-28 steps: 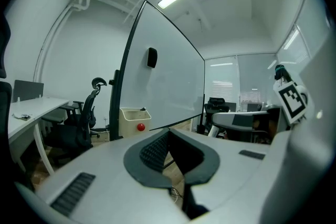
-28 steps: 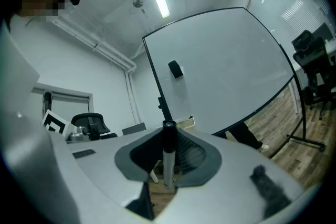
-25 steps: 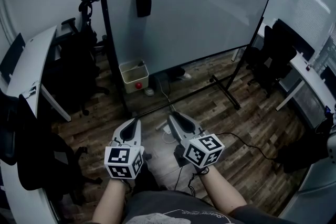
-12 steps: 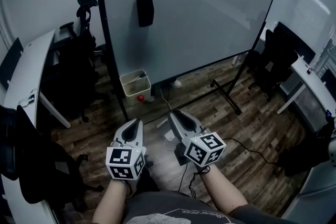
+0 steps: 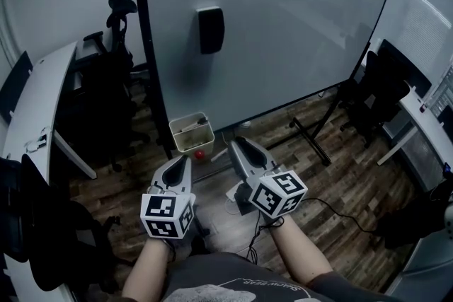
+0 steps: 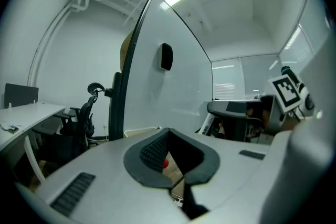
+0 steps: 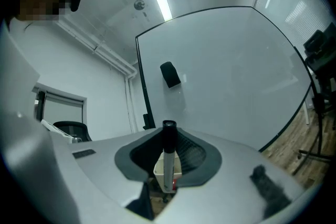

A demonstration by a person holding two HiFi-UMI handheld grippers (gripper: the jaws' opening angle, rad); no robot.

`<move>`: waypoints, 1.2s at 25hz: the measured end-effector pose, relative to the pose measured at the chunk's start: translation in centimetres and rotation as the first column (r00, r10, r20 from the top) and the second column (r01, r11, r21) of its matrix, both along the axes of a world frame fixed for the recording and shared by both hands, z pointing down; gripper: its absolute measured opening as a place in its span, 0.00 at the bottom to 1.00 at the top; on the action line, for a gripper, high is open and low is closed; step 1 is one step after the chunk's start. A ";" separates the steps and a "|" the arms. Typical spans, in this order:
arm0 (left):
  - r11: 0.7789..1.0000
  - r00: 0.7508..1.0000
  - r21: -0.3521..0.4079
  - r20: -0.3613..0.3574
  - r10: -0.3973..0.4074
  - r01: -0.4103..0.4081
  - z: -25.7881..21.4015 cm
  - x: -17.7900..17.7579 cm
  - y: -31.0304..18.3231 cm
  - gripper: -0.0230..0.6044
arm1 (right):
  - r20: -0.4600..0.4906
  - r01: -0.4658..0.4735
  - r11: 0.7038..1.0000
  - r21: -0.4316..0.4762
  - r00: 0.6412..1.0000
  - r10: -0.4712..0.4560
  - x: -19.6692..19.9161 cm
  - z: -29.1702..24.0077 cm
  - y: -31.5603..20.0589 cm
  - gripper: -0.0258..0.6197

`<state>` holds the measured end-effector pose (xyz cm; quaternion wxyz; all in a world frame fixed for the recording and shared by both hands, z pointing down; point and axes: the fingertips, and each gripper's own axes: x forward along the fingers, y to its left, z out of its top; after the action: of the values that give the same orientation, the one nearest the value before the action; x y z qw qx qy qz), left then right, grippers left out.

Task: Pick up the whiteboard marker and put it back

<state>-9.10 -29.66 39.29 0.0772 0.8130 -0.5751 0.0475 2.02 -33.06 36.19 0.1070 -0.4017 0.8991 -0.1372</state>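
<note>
The right gripper pinches the whiteboard marker between its jaws, the marker standing upright with its black cap on top. The left gripper, at the right gripper's 9 o'clock, has its jaws pressed together on nothing. Both point toward 12 o'clock at the whiteboard, where a black eraser hangs. A small bin sits on the floor just beyond the grippers' tips.

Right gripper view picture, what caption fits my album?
Right gripper holds a whiteboard marker upright, facing the whiteboard.
</note>
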 end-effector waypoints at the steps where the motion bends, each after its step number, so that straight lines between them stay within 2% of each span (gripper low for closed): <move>1: 1.000 1.000 -0.002 0.003 0.001 -0.001 0.0 -0.1 -0.6 0.06 | 0.003 0.000 1.000 0.005 1.000 0.000 -0.2 -0.3 -0.7 0.17; 5: 1.000 1.000 -0.015 0.005 0.004 -0.004 0.4 -0.7 -2.4 0.06 | 0.005 -0.006 1.000 0.014 1.000 0.006 -1.3 -0.6 -3.0 0.17; 12: 0.999 1.000 -0.036 0.003 0.015 -0.015 1.2 -1.3 -4.6 0.06 | 0.054 -0.070 0.998 0.004 0.996 0.070 -1.5 0.2 -6.0 0.17; 17: 0.998 1.000 -0.054 0.003 0.022 -0.022 1.9 -1.6 -5.5 0.06 | 0.056 -0.078 0.996 -0.034 0.995 0.079 -2.1 1.8 -7.5 0.17; 23: 0.997 0.999 -0.075 0.009 0.037 -0.036 2.9 -1.8 -6.0 0.06 | 0.011 -0.050 0.997 -0.062 0.999 0.050 -3.5 4.0 -8.0 0.17; 30: 0.996 1.000 -0.089 -0.013 0.019 -0.020 3.5 -2.6 -6.8 0.06 | -0.037 -0.021 0.996 -0.091 0.999 0.018 -4.8 6.6 -7.8 0.17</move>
<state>-11.70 -36.42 42.77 0.1165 0.8146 -0.5641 0.0688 -2.75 -40.85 42.77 0.0737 -0.4174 0.8897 -0.1698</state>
